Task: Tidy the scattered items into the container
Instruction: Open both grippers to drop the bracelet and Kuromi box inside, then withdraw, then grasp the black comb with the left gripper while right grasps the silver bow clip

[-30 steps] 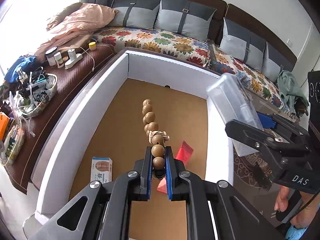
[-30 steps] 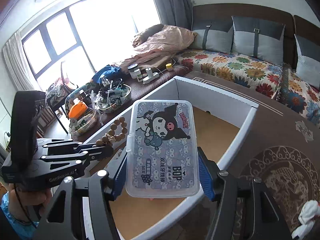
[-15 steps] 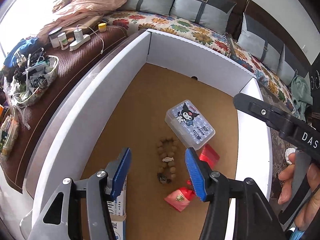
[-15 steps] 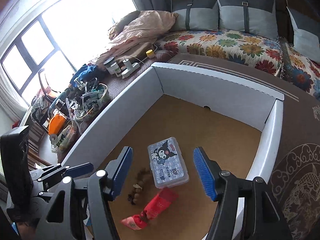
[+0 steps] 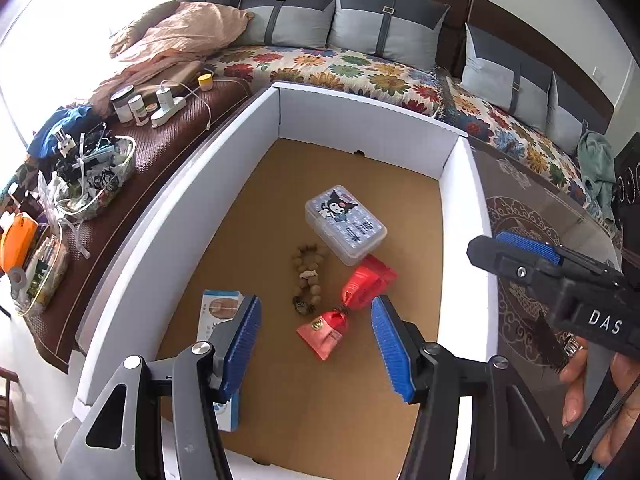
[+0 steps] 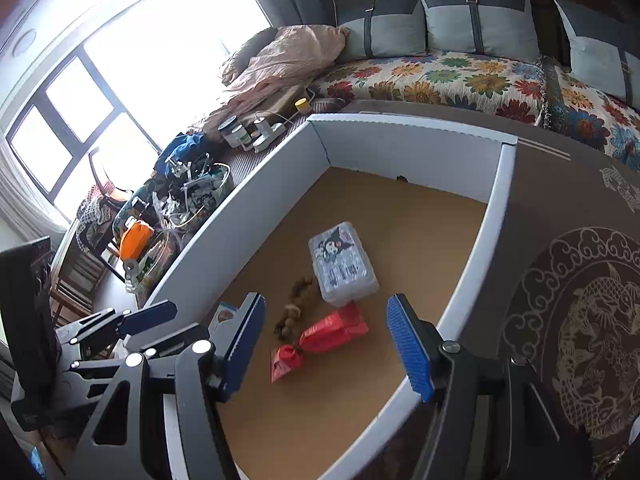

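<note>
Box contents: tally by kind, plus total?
Inside the white cardboard box:
Clear plastic case with cartoon lid: 1
Wooden bead bracelet: 1
Red packets: 2
Blue-and-white carton: 1
Total: 5

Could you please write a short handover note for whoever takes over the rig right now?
Left gripper: open, empty, above the box.
Right gripper: open, empty, above the box.
In the white box: clear cartoon case, wooden bead string, red pouches, small blue-and-white carton.
Done: those four lie on the box floor.
Left: no loose item shows on the patterned table; check out of view.
</note>
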Demonstrator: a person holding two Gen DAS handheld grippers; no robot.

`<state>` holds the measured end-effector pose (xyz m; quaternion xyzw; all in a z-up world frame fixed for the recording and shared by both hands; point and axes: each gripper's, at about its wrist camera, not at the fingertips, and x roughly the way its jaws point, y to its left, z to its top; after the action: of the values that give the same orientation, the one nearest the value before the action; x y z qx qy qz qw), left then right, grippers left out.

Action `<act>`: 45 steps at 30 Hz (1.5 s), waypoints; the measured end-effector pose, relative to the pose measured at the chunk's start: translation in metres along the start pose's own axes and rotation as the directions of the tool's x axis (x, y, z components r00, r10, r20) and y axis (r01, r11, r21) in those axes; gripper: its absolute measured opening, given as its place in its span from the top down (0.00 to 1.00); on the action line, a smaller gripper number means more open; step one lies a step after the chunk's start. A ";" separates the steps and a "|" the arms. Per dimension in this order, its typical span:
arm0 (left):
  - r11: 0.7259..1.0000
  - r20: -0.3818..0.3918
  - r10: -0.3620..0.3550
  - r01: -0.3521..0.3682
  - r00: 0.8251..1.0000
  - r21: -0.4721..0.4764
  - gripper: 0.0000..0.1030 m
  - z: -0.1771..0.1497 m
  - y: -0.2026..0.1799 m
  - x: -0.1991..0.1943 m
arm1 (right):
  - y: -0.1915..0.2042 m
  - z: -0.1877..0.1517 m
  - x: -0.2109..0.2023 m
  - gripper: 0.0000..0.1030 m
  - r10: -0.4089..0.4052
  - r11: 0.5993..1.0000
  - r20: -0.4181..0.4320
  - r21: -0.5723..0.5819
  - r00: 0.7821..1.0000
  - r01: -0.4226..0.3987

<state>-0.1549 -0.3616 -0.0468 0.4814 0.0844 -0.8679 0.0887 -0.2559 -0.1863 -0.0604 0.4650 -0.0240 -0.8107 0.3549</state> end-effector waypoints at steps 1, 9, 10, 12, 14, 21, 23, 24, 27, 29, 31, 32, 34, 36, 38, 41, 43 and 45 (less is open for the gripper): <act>1.000 0.004 0.004 -0.004 1.000 0.008 0.45 -0.003 -0.005 -0.006 | -0.002 -0.007 -0.006 0.37 -0.006 1.000 -0.004 -0.001 1.000 0.006; 0.998 0.047 -0.005 0.002 0.999 0.069 0.44 -0.029 -0.054 -0.055 | -0.030 -0.062 -0.068 0.37 -0.065 0.997 0.015 0.046 0.998 0.064; 0.997 0.052 -0.011 0.007 0.999 0.077 0.44 -0.032 -0.061 -0.060 | -0.034 -0.068 -0.076 0.37 -0.074 0.996 0.021 0.052 0.997 0.073; 0.995 0.063 -0.020 0.014 0.998 0.096 0.44 -0.036 -0.075 -0.070 | -0.043 -0.079 -0.093 0.37 -0.092 0.994 0.032 0.067 0.995 0.089; 0.993 0.075 -0.025 0.017 0.997 0.117 0.44 -0.040 -0.089 -0.080 | -0.053 -0.089 -0.111 0.37 -0.103 0.991 0.046 0.089 0.994 0.098; 0.985 0.103 -0.054 0.036 0.993 0.172 0.32 -0.057 -0.134 -0.106 | -0.085 -0.133 -0.170 0.37 -0.151 0.979 0.093 0.152 0.984 0.135; 0.982 0.098 -0.066 0.048 0.993 0.181 0.30 -0.065 -0.144 -0.108 | -0.093 -0.150 -0.186 0.37 -0.169 0.977 0.112 0.152 0.979 0.151; 0.981 0.092 -0.076 0.057 0.993 0.187 0.30 -0.070 -0.149 -0.108 | -0.099 -0.162 -0.196 0.37 -0.185 0.975 0.126 0.151 0.975 0.165; 0.974 0.043 -0.121 0.110 0.992 0.200 0.30 -0.086 -0.166 -0.096 | -0.121 -0.203 -0.225 0.37 -0.244 0.963 0.171 0.158 0.955 0.218; 0.964 -0.007 -0.157 0.155 0.988 0.216 0.30 -0.098 -0.183 -0.082 | -0.142 -0.234 -0.242 0.37 -0.294 0.948 0.198 0.189 0.935 0.258; 0.949 -0.064 -0.197 0.207 0.978 0.239 0.29 -0.110 -0.203 -0.066 | -0.163 -0.262 -0.254 0.37 -0.328 0.931 0.206 0.236 0.922 0.278; 0.940 -0.089 -0.217 0.233 0.972 0.250 0.29 -0.115 -0.214 -0.058 | -0.173 -0.273 -0.257 0.37 -0.331 0.925 0.208 0.263 0.920 0.273; 0.928 -0.132 -0.229 0.257 0.964 0.269 0.30 -0.124 -0.233 -0.045 | -0.193 -0.296 -0.264 0.37 -0.337 0.912 0.212 0.318 0.917 0.261; 0.923 -0.179 -0.225 0.268 0.958 0.276 0.30 -0.132 -0.249 -0.030 | -0.211 -0.314 -0.267 0.37 -0.341 0.895 0.206 0.371 0.917 0.250; 0.921 -0.196 -0.214 0.264 0.957 0.286 0.30 -0.137 -0.260 -0.025 | -0.223 -0.320 -0.263 0.37 -0.315 0.890 0.202 0.401 0.927 0.215; 0.919 -0.207 -0.204 0.260 0.957 0.297 0.30 -0.144 -0.270 -0.020 | -0.232 -0.310 -0.259 0.37 -0.243 0.902 0.238 0.411 0.940 0.129; 0.920 -0.221 -0.205 0.265 0.953 0.290 0.29 -0.147 -0.271 -0.017 | -0.232 -0.294 -0.254 0.37 -0.233 0.909 0.252 0.399 0.939 0.119; 0.921 -0.236 -0.206 0.270 0.950 0.283 0.30 -0.150 -0.271 -0.012 | -0.234 -0.276 -0.249 0.37 -0.232 0.919 0.270 0.376 0.935 0.119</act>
<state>-0.0890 -0.0629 -0.0981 0.5610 0.0130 -0.8212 -0.1038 -0.0938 0.2177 -0.1202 0.3887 -0.1823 -0.8845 0.1823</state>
